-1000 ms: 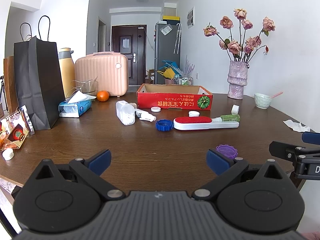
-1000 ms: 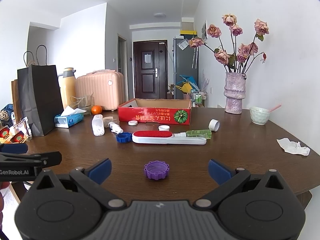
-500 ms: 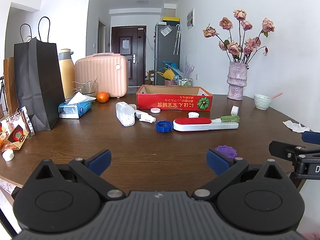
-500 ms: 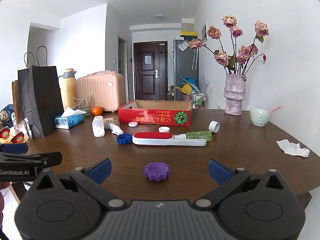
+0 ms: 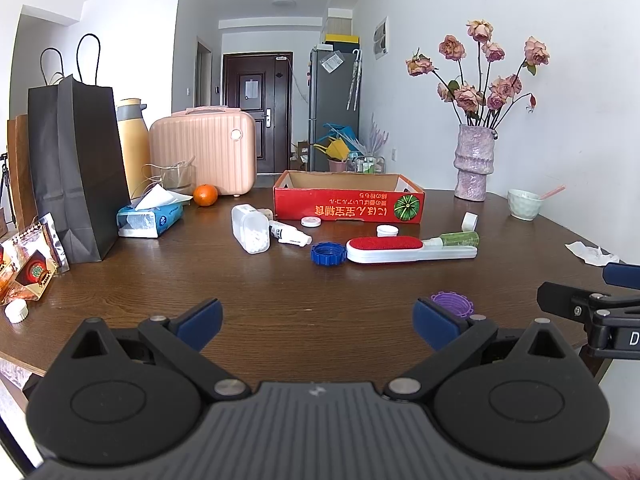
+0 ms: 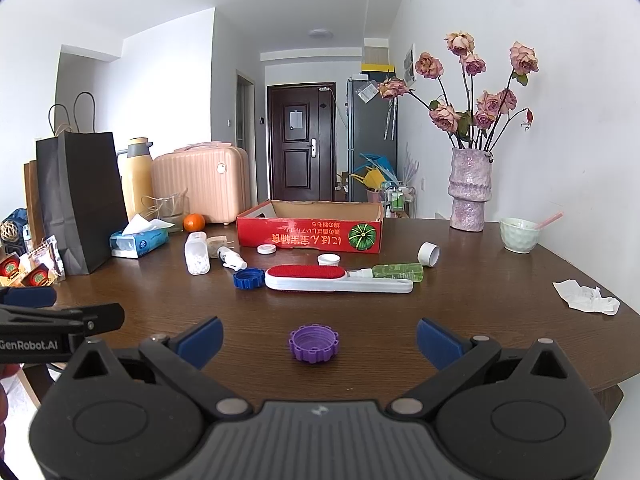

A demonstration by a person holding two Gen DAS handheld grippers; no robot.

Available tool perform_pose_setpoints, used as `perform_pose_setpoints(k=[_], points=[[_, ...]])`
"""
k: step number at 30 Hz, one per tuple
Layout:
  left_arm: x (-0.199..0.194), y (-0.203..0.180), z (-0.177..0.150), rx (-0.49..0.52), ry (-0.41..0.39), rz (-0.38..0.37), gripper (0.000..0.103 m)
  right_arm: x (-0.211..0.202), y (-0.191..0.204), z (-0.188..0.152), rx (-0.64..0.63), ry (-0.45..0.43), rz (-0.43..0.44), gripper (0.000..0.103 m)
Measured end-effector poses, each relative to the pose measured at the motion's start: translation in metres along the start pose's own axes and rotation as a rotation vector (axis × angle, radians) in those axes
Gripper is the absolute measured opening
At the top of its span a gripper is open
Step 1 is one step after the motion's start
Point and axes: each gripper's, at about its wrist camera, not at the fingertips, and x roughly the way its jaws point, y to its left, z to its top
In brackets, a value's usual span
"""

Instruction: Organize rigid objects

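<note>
Purple cap point(image 5: 452, 303) partly behind fingertip point(image 5: 434, 322)

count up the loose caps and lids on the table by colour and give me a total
Purple: 1, the purple cap nearest the open right gripper.
Blue: 1, the blue cap by the lint brush.
White: 3, two white lids in front of the red box, and a white cap at the table's left edge.
Total: 5

Right gripper point(image 6: 319, 338) eased forward slightly (toward table point(image 6: 400, 320)).
</note>
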Motion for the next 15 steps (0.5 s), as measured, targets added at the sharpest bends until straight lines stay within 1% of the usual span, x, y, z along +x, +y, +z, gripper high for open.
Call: perform_pose_setpoints(k=[9, 15], points=[[0.006, -0.001, 0.007, -0.003, 0.013, -0.006, 0.103, 0.009, 0.002, 0.003, -0.020, -0.003, 0.004, 0.103], [0.028, 0.001, 0.006, -0.007, 0.030, -0.003, 0.103, 0.024, 0.001, 0.002, -0.018, 0.018, 0.001, 0.103]])
